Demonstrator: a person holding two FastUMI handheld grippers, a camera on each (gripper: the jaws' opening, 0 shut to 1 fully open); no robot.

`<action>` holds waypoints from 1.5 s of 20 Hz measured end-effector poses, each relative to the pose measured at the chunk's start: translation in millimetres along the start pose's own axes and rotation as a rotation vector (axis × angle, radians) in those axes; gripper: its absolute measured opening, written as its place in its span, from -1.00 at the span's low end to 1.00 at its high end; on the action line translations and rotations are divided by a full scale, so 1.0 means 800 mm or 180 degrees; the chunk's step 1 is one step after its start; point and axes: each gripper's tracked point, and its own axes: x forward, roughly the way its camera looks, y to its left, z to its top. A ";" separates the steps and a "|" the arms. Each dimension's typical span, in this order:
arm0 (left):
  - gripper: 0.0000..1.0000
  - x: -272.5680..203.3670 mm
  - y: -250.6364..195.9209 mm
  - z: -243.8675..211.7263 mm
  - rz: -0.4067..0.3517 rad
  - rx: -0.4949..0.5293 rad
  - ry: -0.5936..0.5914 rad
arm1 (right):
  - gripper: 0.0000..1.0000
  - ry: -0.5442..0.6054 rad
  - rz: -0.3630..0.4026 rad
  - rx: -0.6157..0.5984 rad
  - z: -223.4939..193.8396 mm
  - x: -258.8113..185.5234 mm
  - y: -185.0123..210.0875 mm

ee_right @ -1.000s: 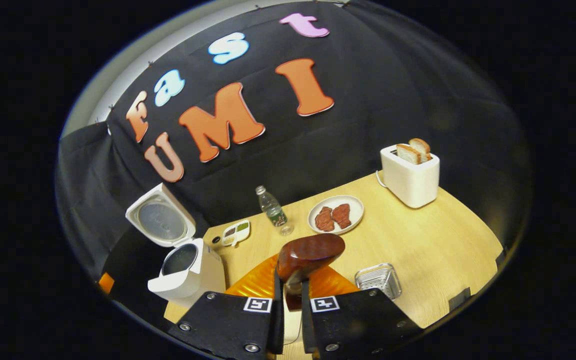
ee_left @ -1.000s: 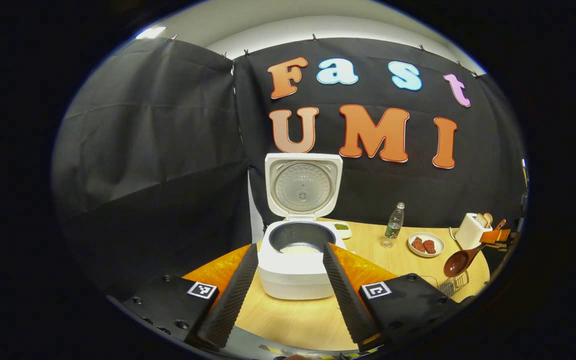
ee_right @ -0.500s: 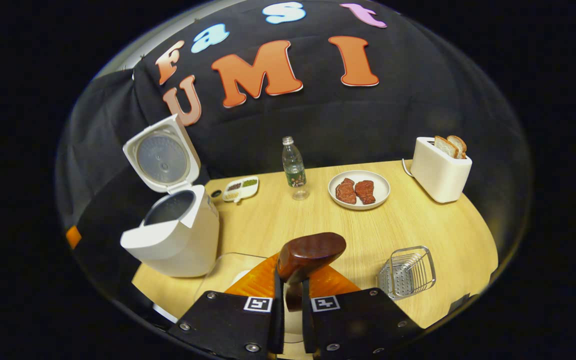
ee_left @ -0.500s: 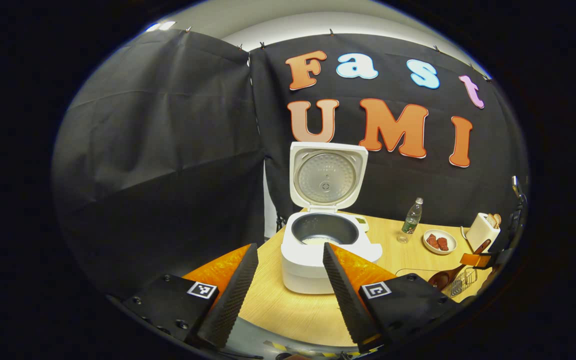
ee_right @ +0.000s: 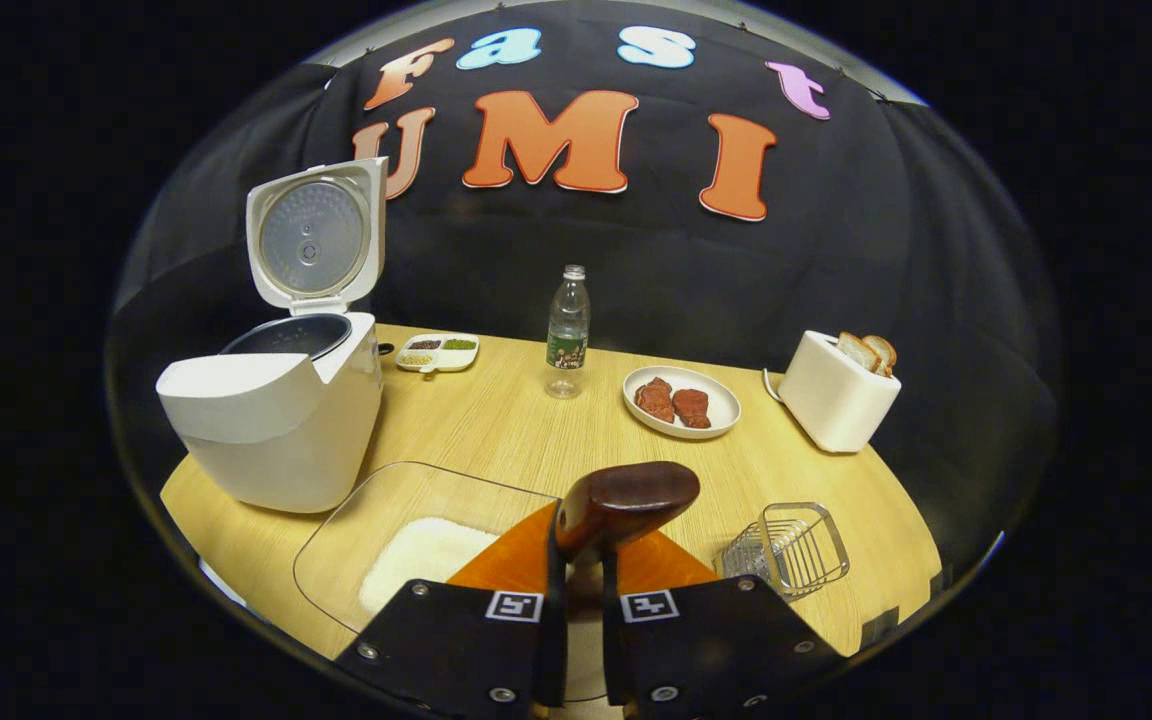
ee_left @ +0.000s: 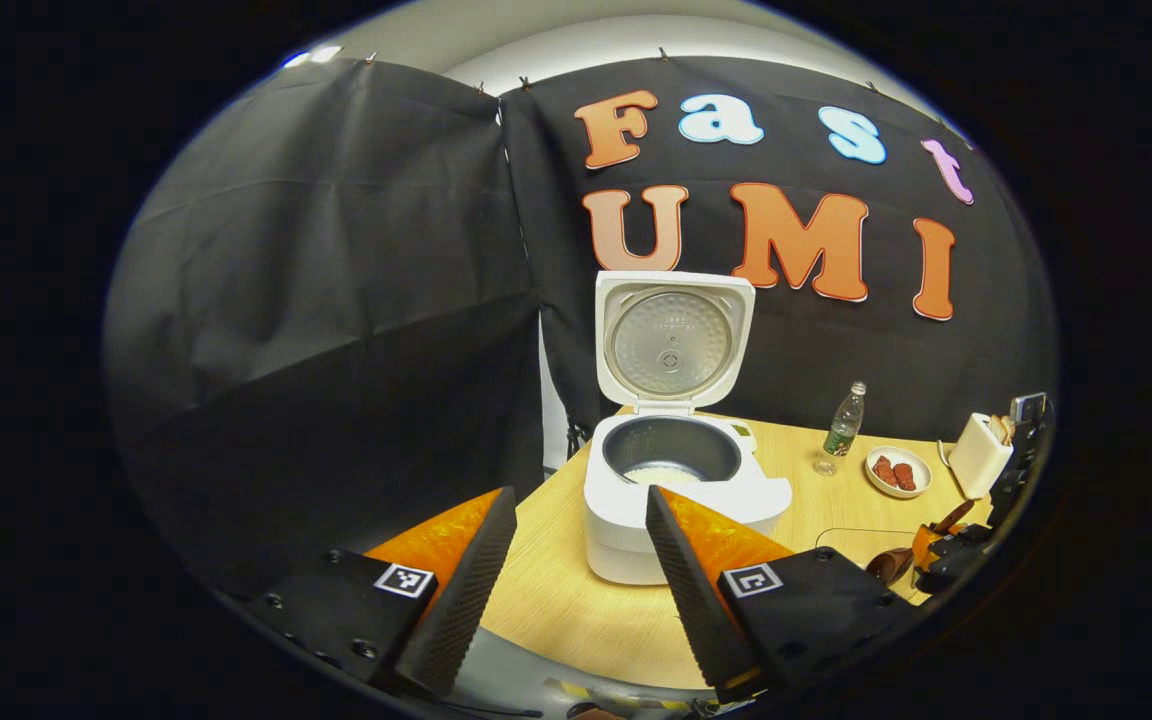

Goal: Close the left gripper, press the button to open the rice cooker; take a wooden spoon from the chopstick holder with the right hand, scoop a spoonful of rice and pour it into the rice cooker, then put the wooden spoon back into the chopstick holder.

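The white rice cooker [ee_left: 686, 500] stands with its lid [ee_left: 671, 340] raised, and a little white rice lies in its dark pot [ee_left: 671, 450]. My left gripper [ee_left: 578, 497] hangs open in front of it, holding nothing. In the right gripper view the cooker [ee_right: 276, 410] is at the left. My right gripper [ee_right: 577, 560] is shut on the handle of the dark wooden spoon [ee_right: 628, 497], whose bowl points forward above the table. The wire chopstick holder [ee_right: 787, 548] stands just to its right. The right gripper [ee_left: 948, 556] with the spoon [ee_left: 889, 566] also appears at the far right of the left gripper view.
A clear container with rice [ee_right: 416, 548] lies below and left of the spoon. Farther back on the wooden table [ee_right: 496, 430] stand a divided dish [ee_right: 439, 352], a water bottle [ee_right: 566, 330], a plate of meat [ee_right: 681, 402] and a toaster with bread [ee_right: 836, 392].
The right gripper has levelled out and carried the spoon back from the cooker to above the table's front, near the rice container. The left gripper has swung left, so the cooker sits farther right in its view.
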 end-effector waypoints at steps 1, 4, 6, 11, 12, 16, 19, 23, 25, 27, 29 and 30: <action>0.80 0.003 0.001 -0.005 -0.0003 -0.0003 0.0050 | -0.72 -0.0035 0.0014 -0.0072 -0.006 -0.004 0.009; 0.76 0.010 0.005 -0.009 -0.0017 -0.0082 0.0097 | -0.72 0.0085 0.0129 -0.0221 -0.036 -0.016 0.046; 0.79 0.013 0.012 -0.014 -0.0013 -0.0114 0.0117 | -0.72 0.0087 0.0157 -0.0309 -0.033 -0.016 0.052; 0.80 0.024 0.030 -0.031 0.0012 -0.0204 0.0245 | -0.71 0.0346 0.0188 0.0325 -0.024 -0.005 0.052; 0.80 0.025 0.033 -0.033 0.0008 -0.0209 0.0264 | -0.72 0.0402 0.0224 0.0443 -0.023 -0.002 0.056; 0.80 0.032 0.046 -0.041 0.0004 -0.0146 0.0311 | -0.80 0.0546 0.0293 0.0972 -0.019 0.007 0.062; 0.79 0.043 0.053 -0.045 -0.0053 -0.0083 0.0372 | -0.72 0.0655 0.0315 0.1380 -0.020 0.010 0.064; 0.77 0.057 0.051 -0.041 -0.0162 0.0006 0.0382 | -0.72 0.0750 0.0359 0.1720 -0.021 0.010 0.069; 0.77 0.060 0.045 -0.040 -0.0232 0.0042 0.0375 | -0.71 0.0821 0.0419 0.1854 -0.019 0.012 0.074; 0.77 0.062 0.040 -0.039 -0.0274 0.0068 0.0365 | -0.71 0.0898 0.0509 0.1993 -0.021 0.009 0.080; 0.77 0.060 0.041 -0.043 -0.0277 0.0075 0.0369 | -0.72 0.0996 0.0614 0.2207 -0.021 0.009 0.086; 0.80 0.059 0.043 -0.044 -0.0266 0.0069 0.0375 | -0.72 0.1046 0.0664 0.2301 -0.022 0.010 0.088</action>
